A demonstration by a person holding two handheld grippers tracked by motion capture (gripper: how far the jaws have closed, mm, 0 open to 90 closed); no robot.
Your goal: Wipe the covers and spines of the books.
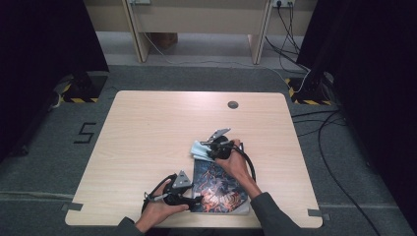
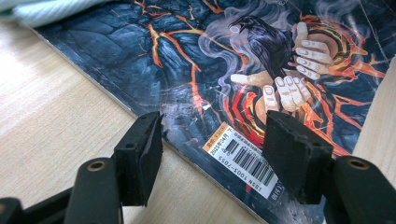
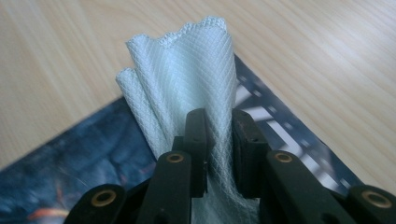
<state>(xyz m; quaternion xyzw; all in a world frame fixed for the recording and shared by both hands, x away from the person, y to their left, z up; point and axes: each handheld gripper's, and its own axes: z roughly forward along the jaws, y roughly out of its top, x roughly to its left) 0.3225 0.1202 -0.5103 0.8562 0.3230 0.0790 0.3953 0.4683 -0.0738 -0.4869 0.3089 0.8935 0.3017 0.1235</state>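
A magazine (image 1: 219, 189) with a dark cover of orange lava cracks, a raven and a hand lies flat near the table's front edge. My left gripper (image 1: 195, 200) is at its front left corner. In the left gripper view it (image 2: 215, 128) stands open astride the magazine's (image 2: 196, 60) edge by the barcode label, one pad over the wood and one over the cover. A pale blue-white mesh cloth (image 1: 198, 149) lies bunched on the magazine's far corner. My right gripper (image 3: 219, 126) is shut on the cloth (image 3: 187, 65), which fans out beyond the pads over the cover (image 3: 84, 140).
The light wooden table (image 1: 147, 128) has a round grey cable port (image 1: 233, 104) near its far edge. Cables (image 1: 324, 128) trail over the grey floor at the right. Black curtains hang on both sides, and a desk frame stands beyond the table.
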